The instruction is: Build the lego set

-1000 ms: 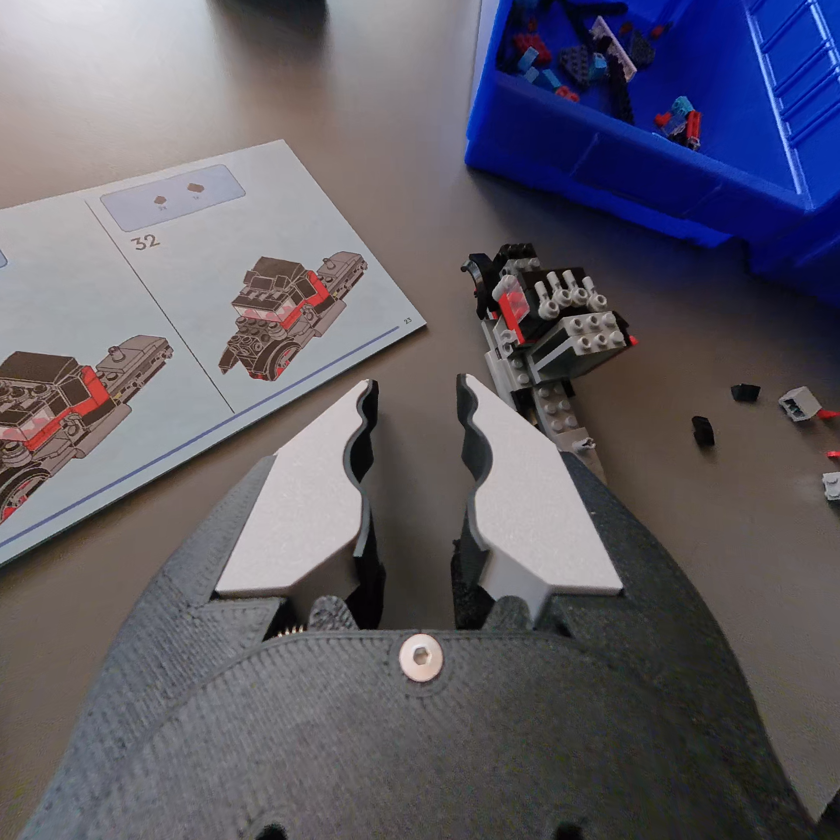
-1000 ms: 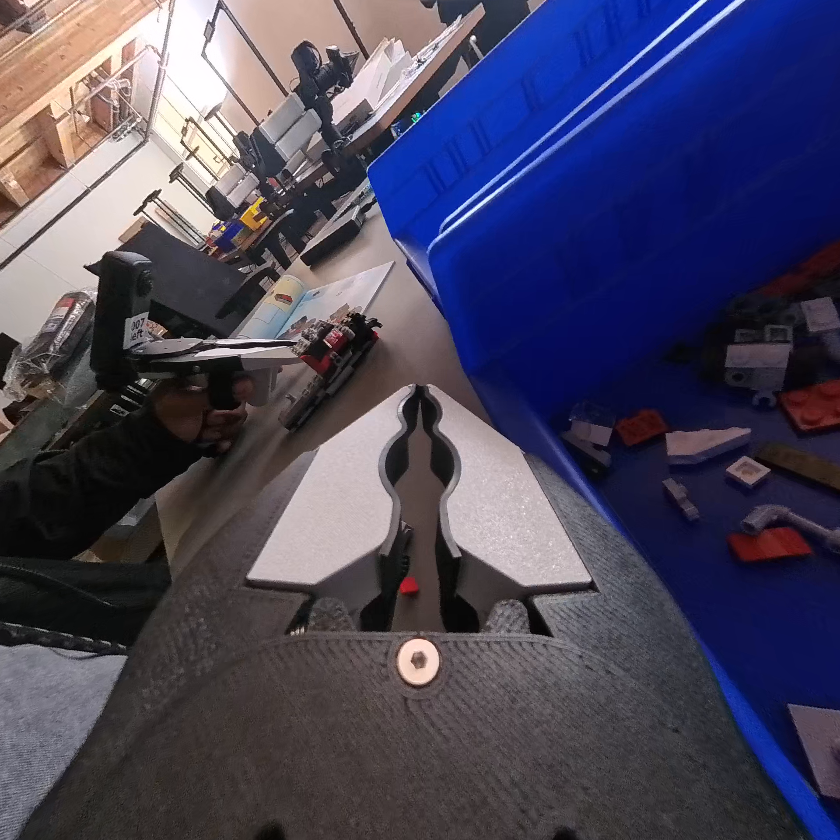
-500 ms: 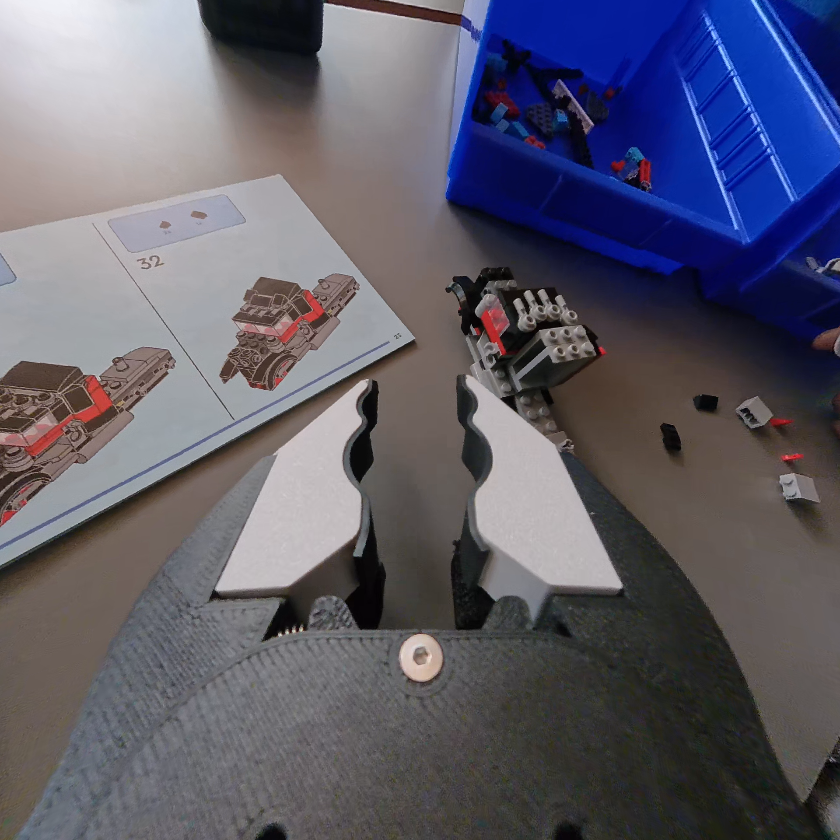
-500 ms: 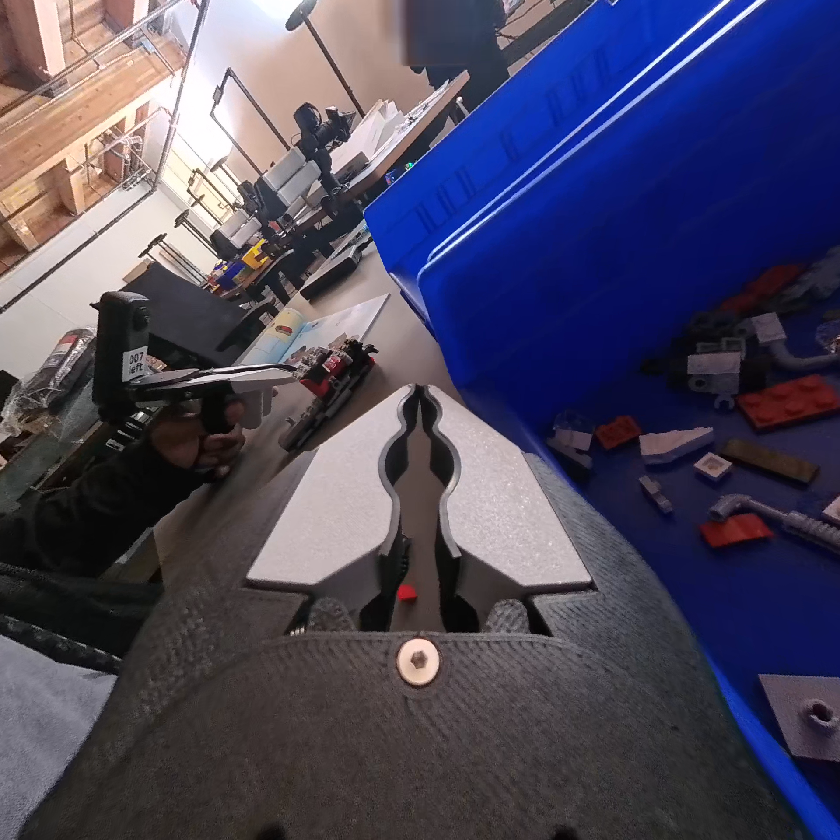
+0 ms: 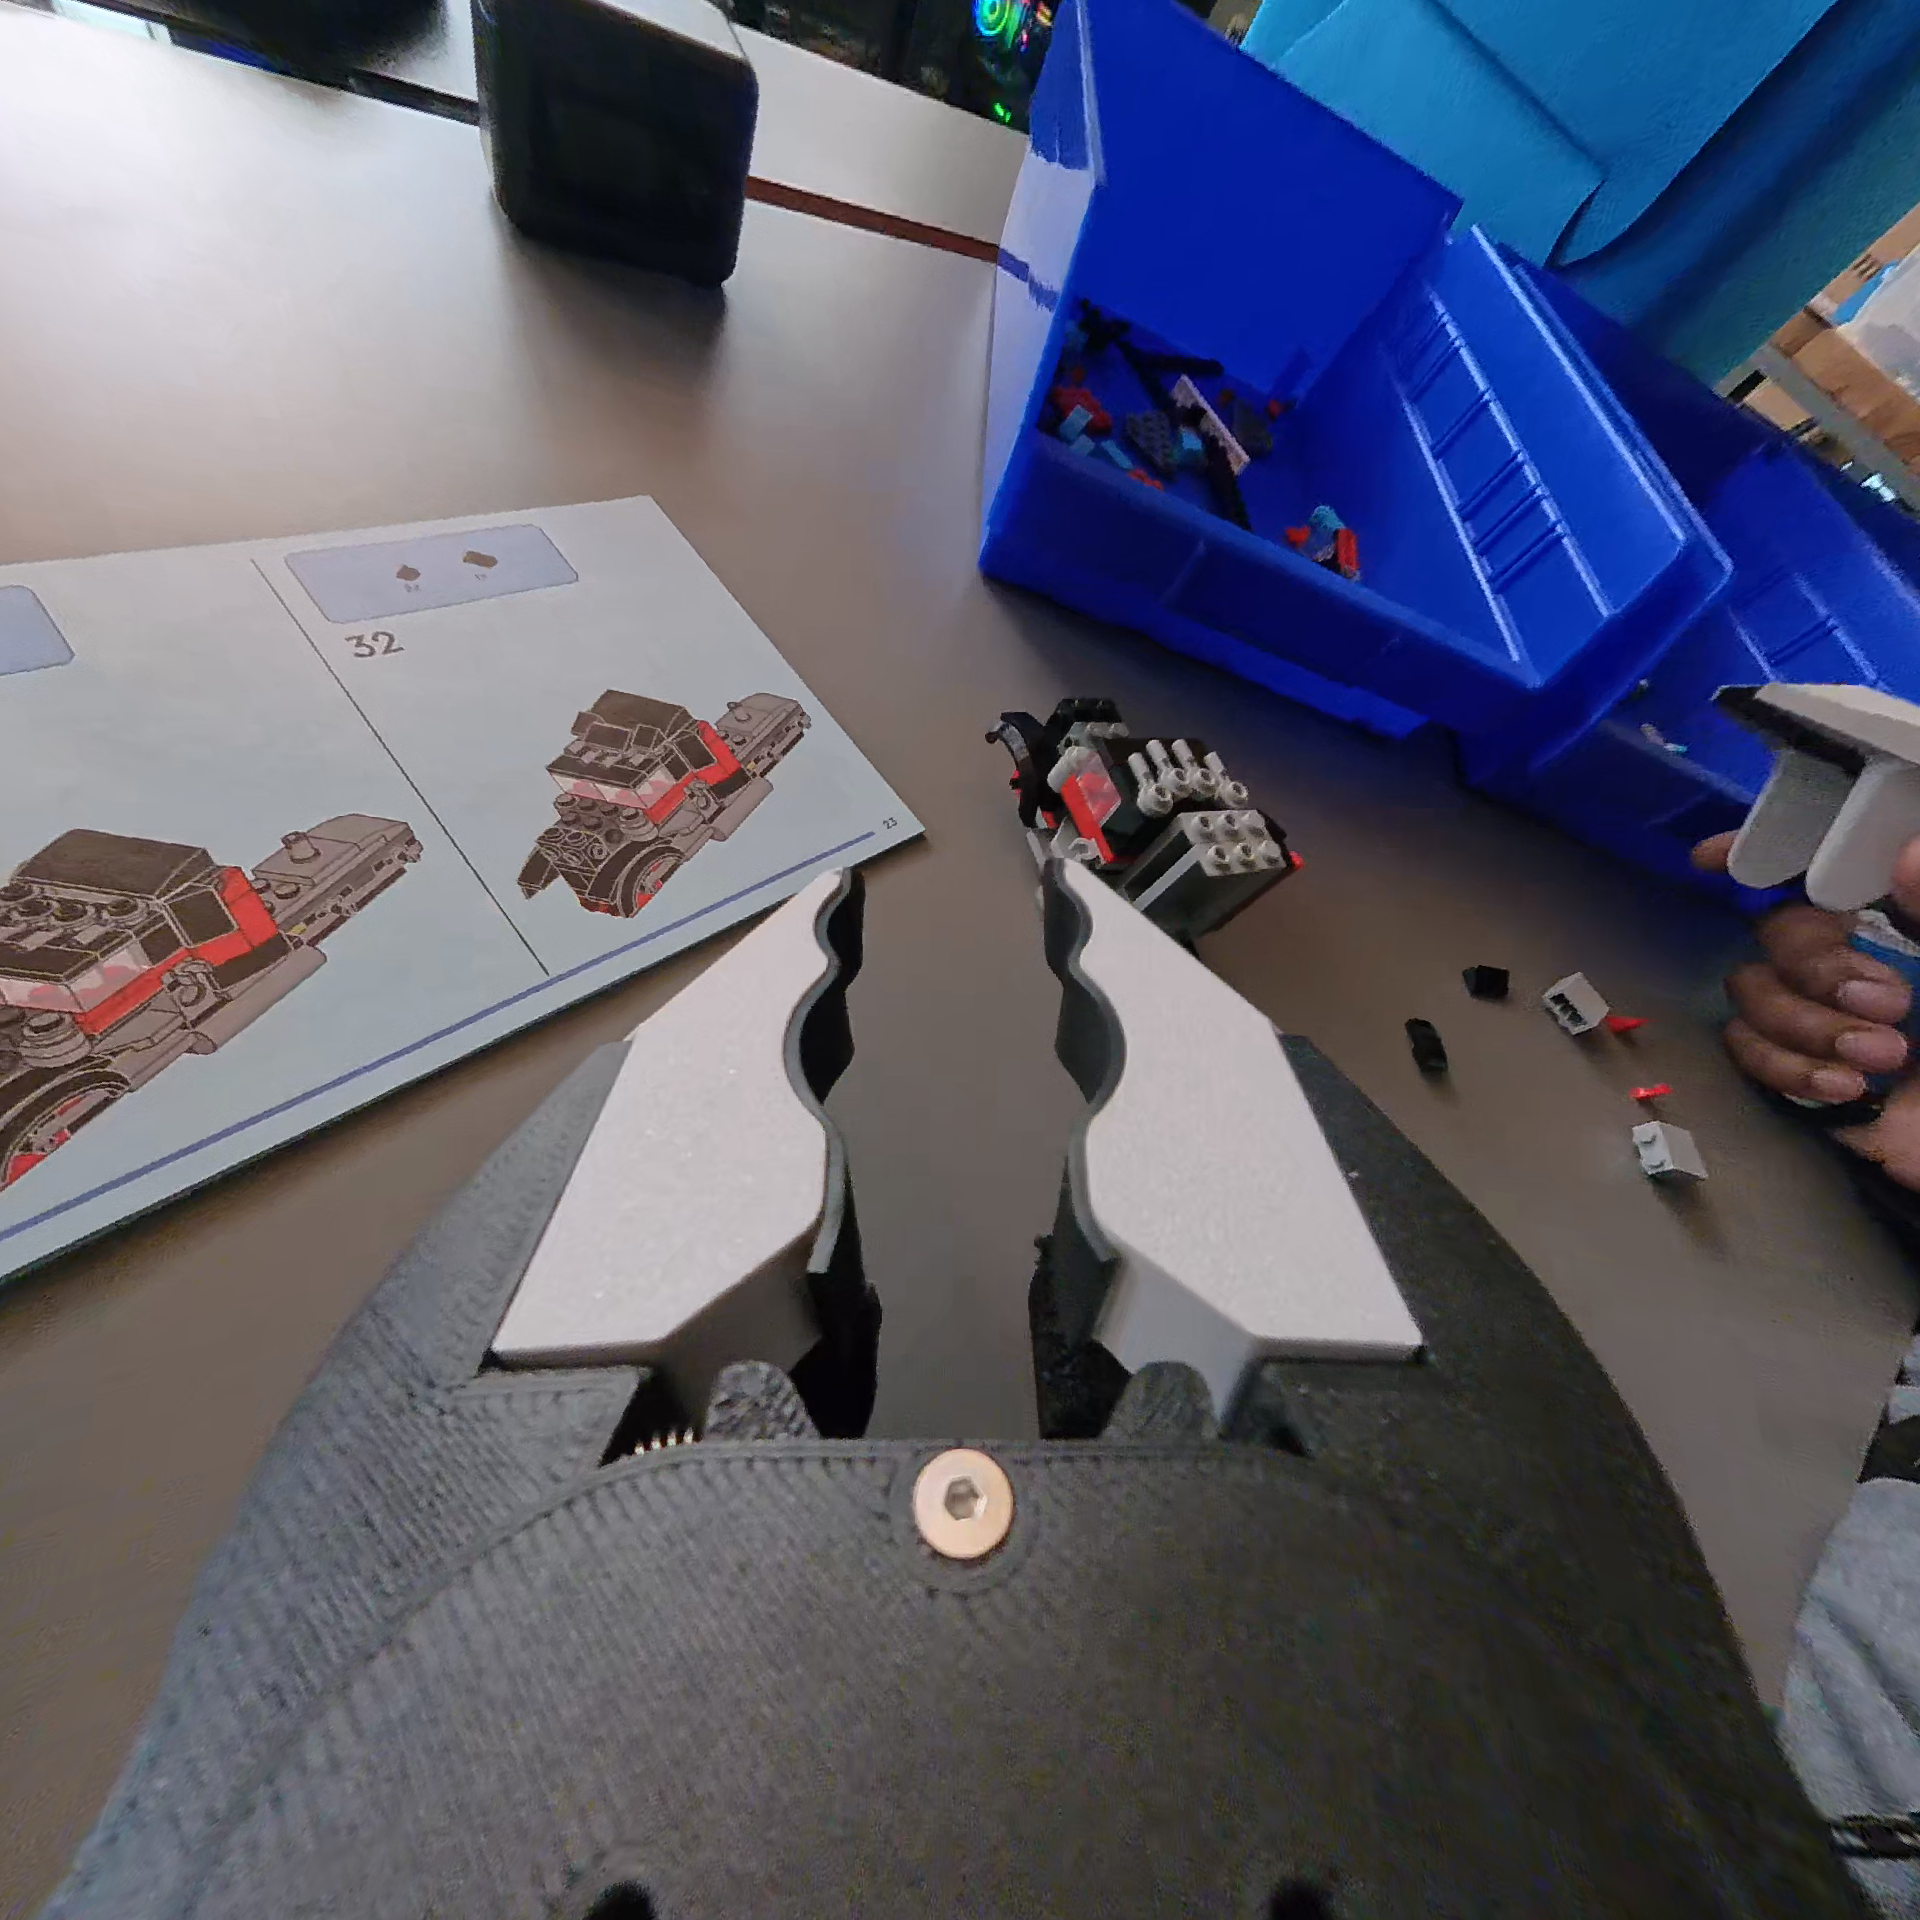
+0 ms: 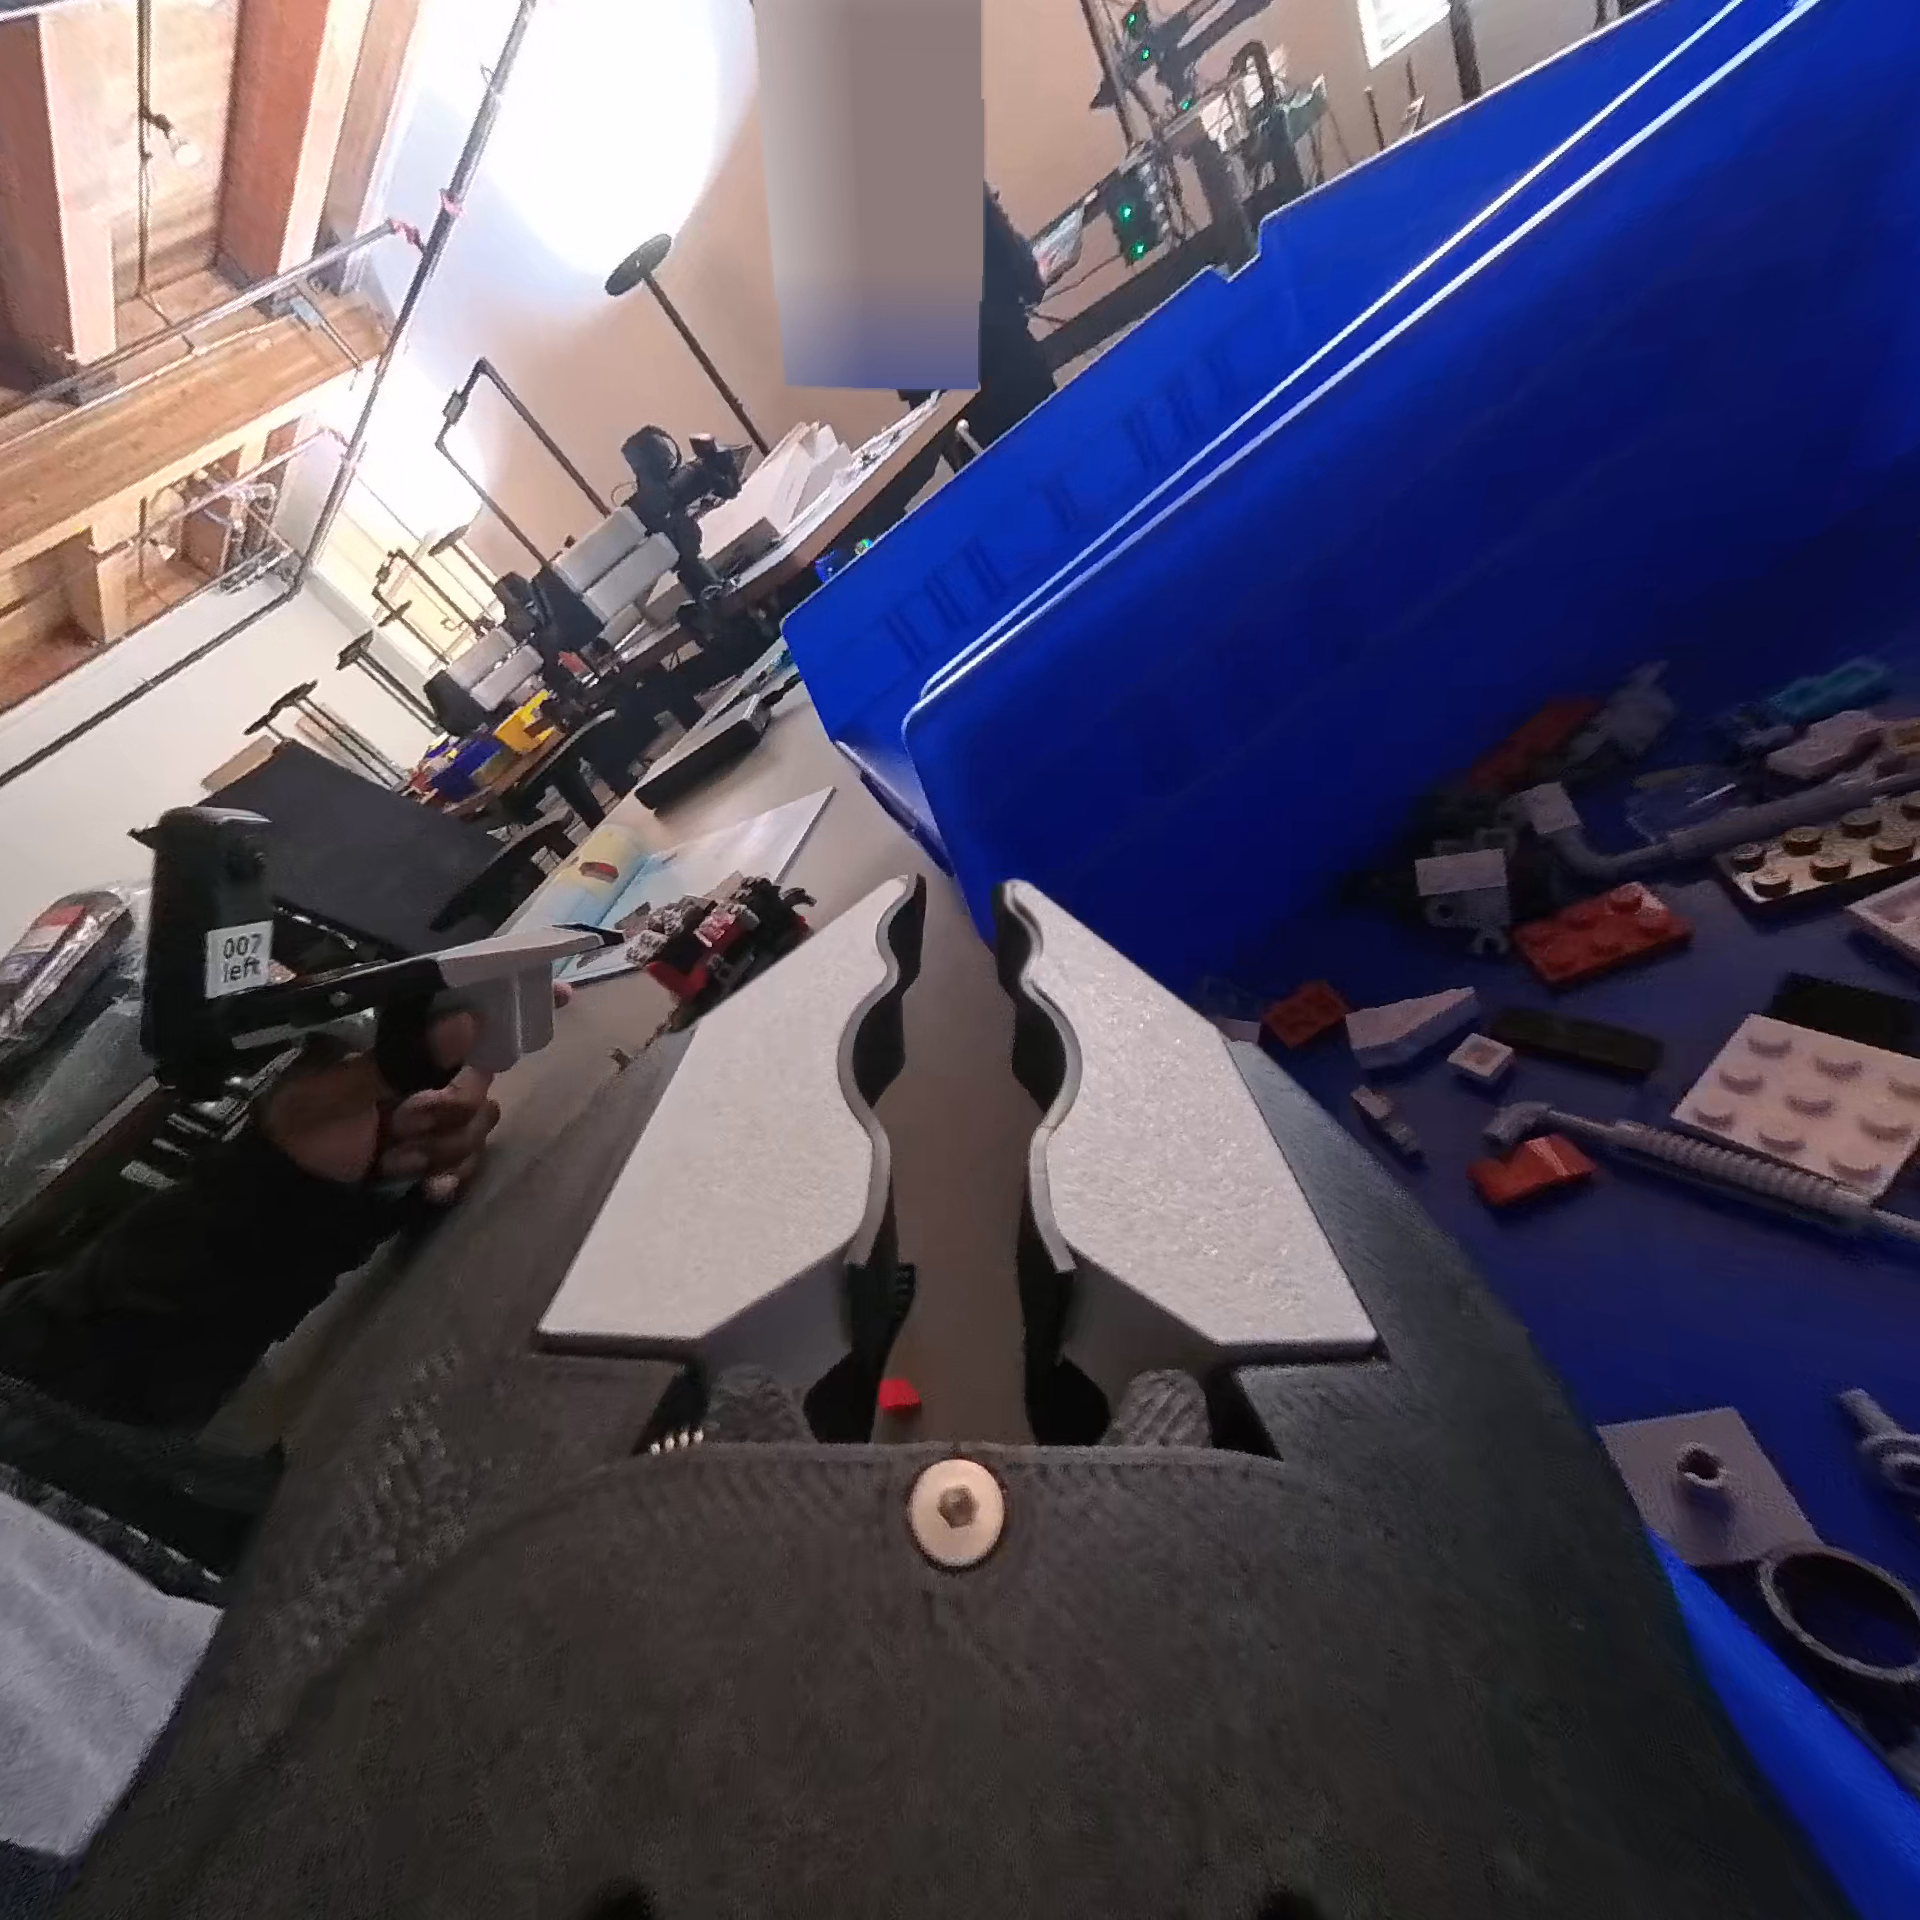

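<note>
Both grippers empty, fingers apart, with the half-built model lying on the tabletop between booklet and bins

The left gripper (image 5: 948, 894) hangs above the brown tabletop (image 5: 312, 343) with a clear gap between its fingers and nothing held; the partly built lego model (image 5: 1143, 810), black, grey and red, lies just beyond its right fingertip, beside the open instruction booklet (image 5: 436, 790). A few loose pieces (image 5: 1574, 1003) are scattered to the model's right, near the hand (image 5: 1829, 1029) that holds the other tool. The right gripper (image 6: 958, 902) has its fingers slightly parted and empty, at the front edge of a blue bin (image 6: 1351, 644) of loose parts; a small red piece (image 6: 898, 1396) shows on the tabletop through the gap near the finger roots
</note>
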`<state>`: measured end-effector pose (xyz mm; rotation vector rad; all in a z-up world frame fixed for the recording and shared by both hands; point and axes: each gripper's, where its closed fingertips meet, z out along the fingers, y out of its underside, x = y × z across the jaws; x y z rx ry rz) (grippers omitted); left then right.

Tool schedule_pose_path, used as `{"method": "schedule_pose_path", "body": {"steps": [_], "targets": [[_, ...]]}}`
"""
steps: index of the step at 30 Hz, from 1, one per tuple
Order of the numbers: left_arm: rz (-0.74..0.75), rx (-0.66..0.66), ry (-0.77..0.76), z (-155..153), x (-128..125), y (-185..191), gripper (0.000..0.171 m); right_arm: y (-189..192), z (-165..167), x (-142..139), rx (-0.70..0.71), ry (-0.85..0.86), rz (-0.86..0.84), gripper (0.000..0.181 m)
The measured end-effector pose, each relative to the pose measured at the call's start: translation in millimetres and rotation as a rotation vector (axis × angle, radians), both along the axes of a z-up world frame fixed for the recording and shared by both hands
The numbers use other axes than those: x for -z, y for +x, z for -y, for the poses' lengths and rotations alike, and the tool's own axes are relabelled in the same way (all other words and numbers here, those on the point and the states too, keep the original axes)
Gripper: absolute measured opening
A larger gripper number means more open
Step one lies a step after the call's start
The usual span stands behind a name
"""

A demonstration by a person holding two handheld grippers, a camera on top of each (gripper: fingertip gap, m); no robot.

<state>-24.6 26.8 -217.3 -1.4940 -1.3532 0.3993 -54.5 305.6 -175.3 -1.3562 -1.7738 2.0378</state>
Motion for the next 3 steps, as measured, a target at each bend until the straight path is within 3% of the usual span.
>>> {"method": "schedule_pose_path", "body": {"steps": [3], "targets": [[0.005,0.016,0.007,-1.8,0.5,0.7,0.035,-0.6,-1.4,-0.3,0.011,0.001,-0.002,0.014]]}}
